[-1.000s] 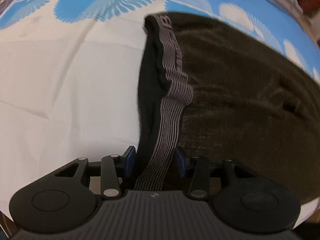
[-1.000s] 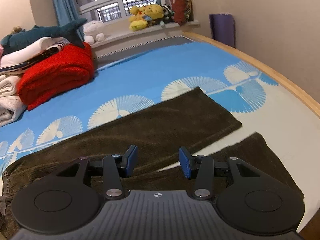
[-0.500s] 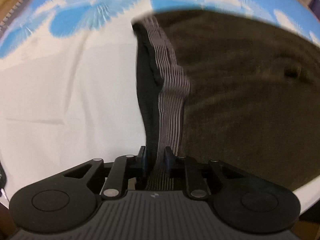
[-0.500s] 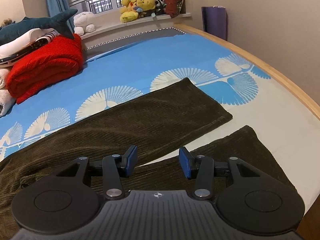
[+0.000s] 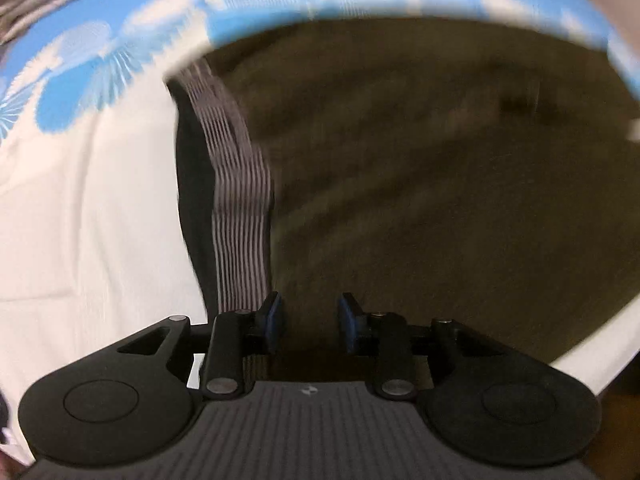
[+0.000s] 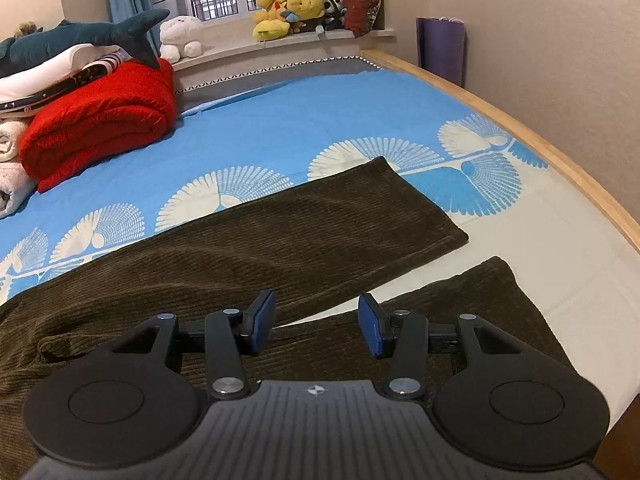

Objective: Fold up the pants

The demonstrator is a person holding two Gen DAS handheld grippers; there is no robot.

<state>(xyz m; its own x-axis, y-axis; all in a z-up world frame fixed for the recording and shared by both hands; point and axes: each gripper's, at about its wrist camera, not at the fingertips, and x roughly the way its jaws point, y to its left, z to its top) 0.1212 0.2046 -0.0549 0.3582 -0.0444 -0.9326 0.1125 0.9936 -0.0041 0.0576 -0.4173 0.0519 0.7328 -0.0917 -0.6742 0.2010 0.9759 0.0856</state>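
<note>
One pair of pants (image 6: pixel 248 248), two trouser legs, one red blanket (image 6: pixel 100 116), one plush shark (image 6: pixel 80 38).

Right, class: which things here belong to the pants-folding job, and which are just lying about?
Job:
- pants
- waistband
- left gripper, open
- right gripper, open

Lying about:
- red blanket
- shark plush
- yellow plush
- purple mat

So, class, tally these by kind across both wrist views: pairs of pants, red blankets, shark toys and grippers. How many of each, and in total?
Pairs of pants: 1, the brown corduroy pants
Red blankets: 1, the folded red blanket
Shark toys: 1, the shark toy
Grippers: 2, the left gripper and the right gripper, both open
Total: 5
</note>
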